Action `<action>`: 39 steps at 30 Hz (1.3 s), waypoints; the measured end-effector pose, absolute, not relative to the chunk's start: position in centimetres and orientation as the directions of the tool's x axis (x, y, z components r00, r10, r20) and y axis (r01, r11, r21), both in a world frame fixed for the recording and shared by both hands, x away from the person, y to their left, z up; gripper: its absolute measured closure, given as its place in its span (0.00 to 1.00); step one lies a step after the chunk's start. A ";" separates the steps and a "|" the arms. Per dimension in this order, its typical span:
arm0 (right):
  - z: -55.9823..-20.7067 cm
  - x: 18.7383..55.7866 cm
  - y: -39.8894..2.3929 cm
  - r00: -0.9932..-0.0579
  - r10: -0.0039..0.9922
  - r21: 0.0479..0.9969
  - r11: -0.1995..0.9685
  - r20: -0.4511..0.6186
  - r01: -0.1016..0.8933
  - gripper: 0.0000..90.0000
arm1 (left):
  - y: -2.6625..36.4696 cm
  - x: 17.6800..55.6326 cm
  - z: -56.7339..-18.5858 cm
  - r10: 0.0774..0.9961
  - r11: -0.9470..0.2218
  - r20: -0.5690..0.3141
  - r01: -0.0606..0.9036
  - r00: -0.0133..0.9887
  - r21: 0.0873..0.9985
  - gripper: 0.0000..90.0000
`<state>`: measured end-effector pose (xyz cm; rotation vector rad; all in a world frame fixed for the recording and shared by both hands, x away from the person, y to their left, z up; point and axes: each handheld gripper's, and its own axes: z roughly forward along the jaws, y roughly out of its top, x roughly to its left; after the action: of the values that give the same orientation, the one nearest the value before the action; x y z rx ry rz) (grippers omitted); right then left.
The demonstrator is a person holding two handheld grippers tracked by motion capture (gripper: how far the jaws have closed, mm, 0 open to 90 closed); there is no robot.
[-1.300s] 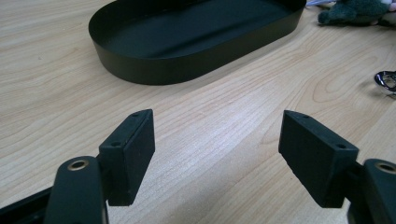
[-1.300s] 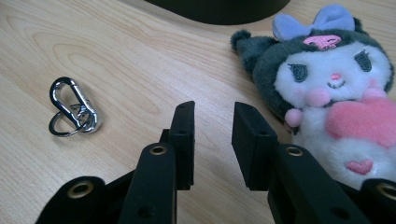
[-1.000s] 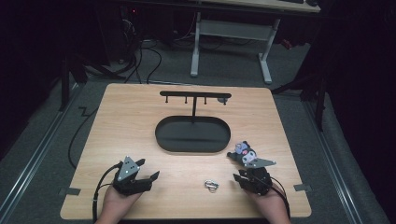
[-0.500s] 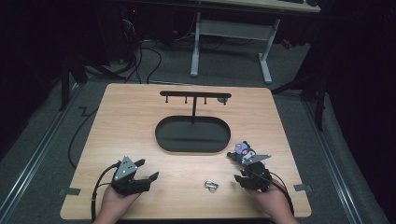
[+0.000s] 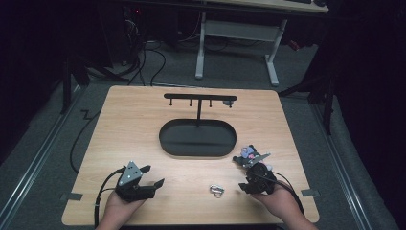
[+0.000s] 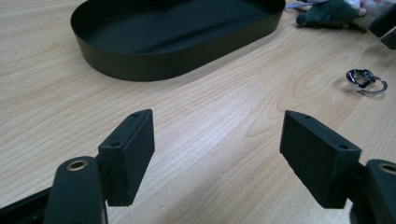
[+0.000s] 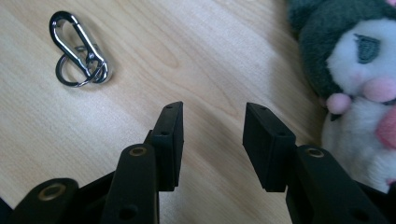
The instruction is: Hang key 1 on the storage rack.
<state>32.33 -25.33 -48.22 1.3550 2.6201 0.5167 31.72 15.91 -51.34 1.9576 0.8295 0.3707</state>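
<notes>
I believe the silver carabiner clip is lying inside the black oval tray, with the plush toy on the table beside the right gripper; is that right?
Not quite: the carabiner clip lies on the bare wooden table, in front of the black oval tray, between the two grippers, as the high view shows. The plush toy is indeed on the table beside the right gripper.

On the table (image 5: 124, 124), the tray (image 5: 197, 139) sits centre; carabiner (image 5: 217, 190) at its 5 o'clock, plush toy (image 5: 248, 153) at 4 o'clock.
</notes>
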 end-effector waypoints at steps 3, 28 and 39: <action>-48.2 32.5 -25.1 -0.592 0.806 0.339 0.551 0.021 0.762 0.64 | 15.9 31.7 -51.3 0.684 -0.322 -0.080 0.399 0.725 0.859 0.30; -47.0 33.7 -25.6 -0.592 0.804 0.325 0.547 0.052 0.771 0.44 | 15.7 31.7 -51.5 0.687 -0.321 -0.087 0.408 0.722 0.855 0.26; -45.5 33.4 -26.5 -0.591 0.806 0.387 0.534 0.034 0.751 0.34 | 15.8 31.5 -51.5 0.679 -0.330 -0.077 0.397 0.730 0.857 0.26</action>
<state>33.43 -26.54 -45.51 1.3389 2.6183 0.5512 31.54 15.81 -51.46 1.9630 0.8214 0.3664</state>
